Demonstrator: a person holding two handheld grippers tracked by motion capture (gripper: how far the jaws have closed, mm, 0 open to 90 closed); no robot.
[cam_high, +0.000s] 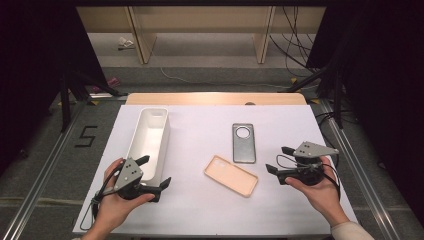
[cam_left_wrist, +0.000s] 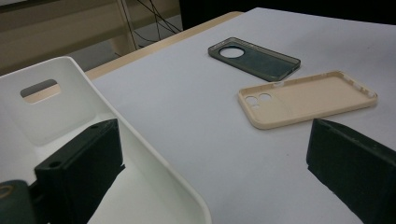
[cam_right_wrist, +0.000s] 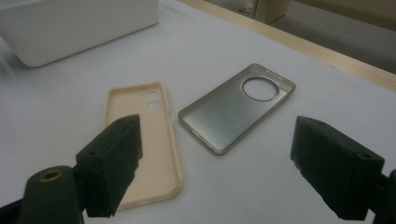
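Observation:
A beige phone case (cam_high: 231, 175) lies hollow side up at the table's middle front. Just behind it lies a grey case (cam_high: 244, 143) with a round camera hole. My left gripper (cam_high: 156, 170) is open at the near end of a long white bin (cam_high: 164, 145). In the left gripper view its jaws (cam_left_wrist: 212, 135) straddle the bin's wall (cam_left_wrist: 154, 158), one jaw inside and one over the table, without touching it. The beige case (cam_left_wrist: 308, 98) and grey case (cam_left_wrist: 261, 60) lie beyond. My right gripper (cam_high: 276, 159) stands open to the right of both cases, aimed at them (cam_right_wrist: 217, 128), with nothing between its jaws.
The white bin (cam_right_wrist: 79, 23) holds nothing that I can see. A white sheet (cam_high: 200, 125) covers the table, with a wooden strip (cam_high: 215, 98) along the far edge. Beyond are floor, cables and shelf legs. A hand holds each gripper near the front edge.

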